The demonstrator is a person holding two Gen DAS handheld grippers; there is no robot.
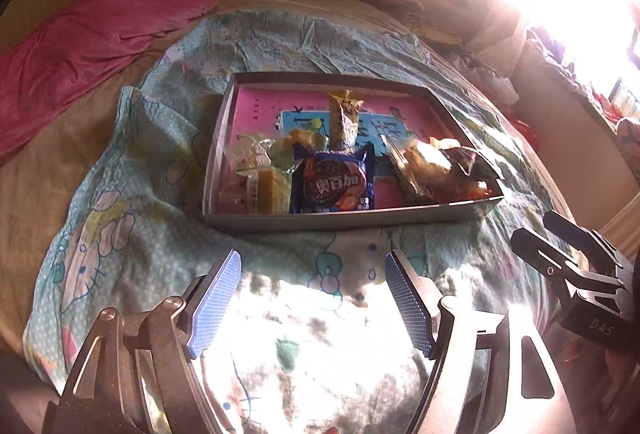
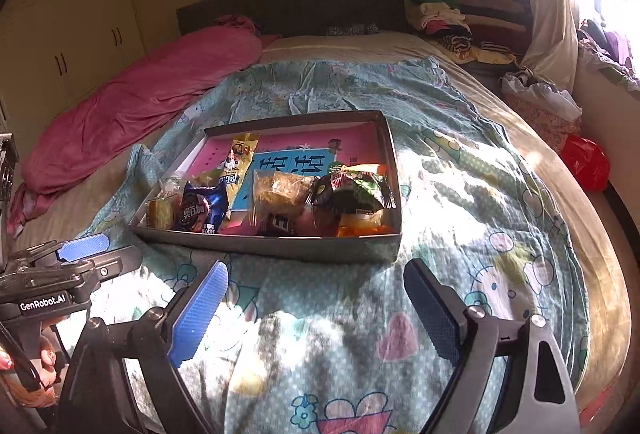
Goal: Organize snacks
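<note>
Item: box (image 2: 272, 248) of snacks (image 2: 200, 212), frame centre, on quilt (image 2: 460, 194); both grippers (image 1: 312, 298) (image 2: 316, 308) below, jaws apart, empty; best approached slowly, one packet each.

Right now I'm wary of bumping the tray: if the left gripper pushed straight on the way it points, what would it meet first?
Probably the cartoon-print blanket just short of the box; the open left gripper points downward, though depth is unclear.
</note>
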